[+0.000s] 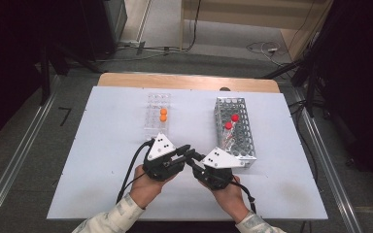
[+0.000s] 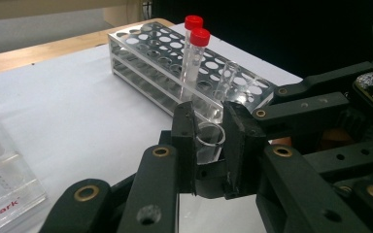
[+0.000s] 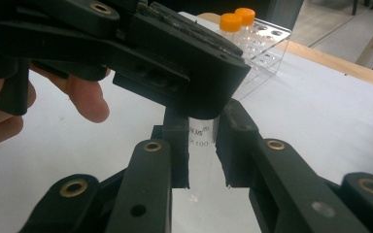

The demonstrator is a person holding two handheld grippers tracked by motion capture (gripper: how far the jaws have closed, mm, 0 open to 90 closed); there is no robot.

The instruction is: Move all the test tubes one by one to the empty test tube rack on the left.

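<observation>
- the left gripper [image 2: 209,141] and the right gripper [image 3: 201,145] meet in the middle of the white table [image 1: 102,160], just in front of the metal rack [image 1: 235,127].
- both are closed on the same clear tube [image 2: 210,141]. in the left gripper view its open round mouth sits between the left jaws; in the right gripper view the printed body of the tube [image 3: 200,138] sits between the right jaws.
- the tube has no cap on it. it is held up in the air between the two hands, not in any rack.
- this looks like a hand-over from one gripper to the other. only one gripper should let go, and slowly.
- the gripper that keeps the tube should squeeze softly. i think a clear tube like this could crack or slip.
- keep the open mouth up so nothing can fall out.
- the metal rack holds two red-capped tubes [image 2: 197,43] and one bare tube [image 2: 226,80]. many holes are free, so aim straight down into one.
- the clear plastic rack [image 1: 157,112] with two orange-capped tubes [image 1: 163,114] stands well apart on the left. keep the arms away from it.
</observation>
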